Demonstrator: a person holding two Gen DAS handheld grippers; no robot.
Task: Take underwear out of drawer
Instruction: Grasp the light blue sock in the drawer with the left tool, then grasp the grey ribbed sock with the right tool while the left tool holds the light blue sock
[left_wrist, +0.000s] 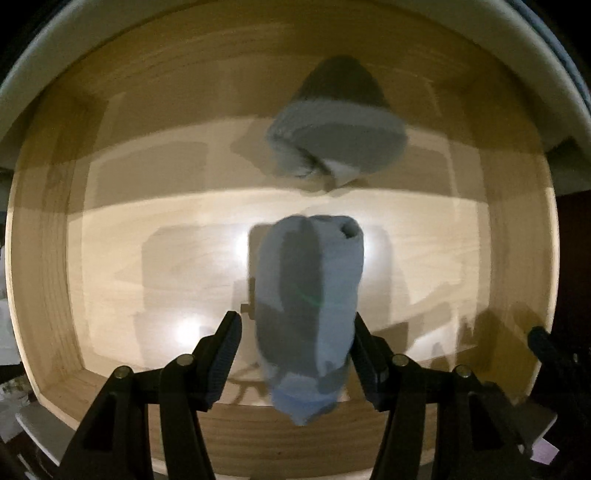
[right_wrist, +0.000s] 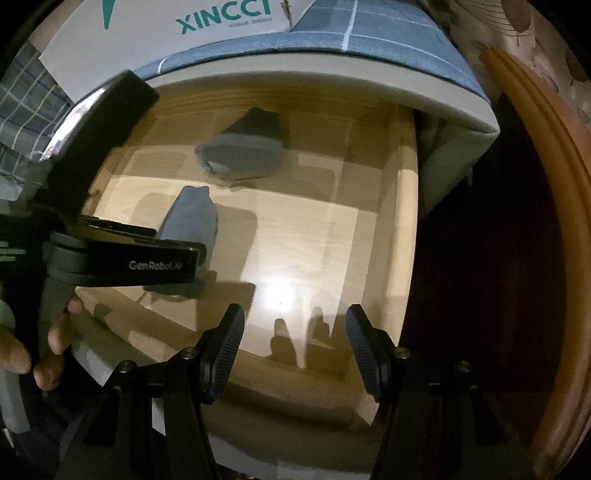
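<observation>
The wooden drawer (left_wrist: 48, 258) stands pulled out, with two rolled blue-grey pieces of underwear on its floor. The near roll (left_wrist: 306, 302) lies lengthwise between the fingers of my left gripper (left_wrist: 297, 350), which points straight down and is open. Its left pad stands a little off the cloth and its right pad is at the cloth's edge. The second roll (left_wrist: 336, 144) lies further back. In the right wrist view both rolls show, near (right_wrist: 192, 218) and far (right_wrist: 243, 151). My right gripper (right_wrist: 295, 347) hangs open over the drawer's front right part with nothing between its fingers.
A hand (right_wrist: 48, 343) holds the black housing of the left gripper (right_wrist: 122, 258) at the drawer's left. Above the drawer is the white cabinet edge (right_wrist: 332, 74), then a blue checked cloth (right_wrist: 388, 33) and a white shoebox (right_wrist: 166, 26). A brown curved wooden frame (right_wrist: 546, 184) stands to the right.
</observation>
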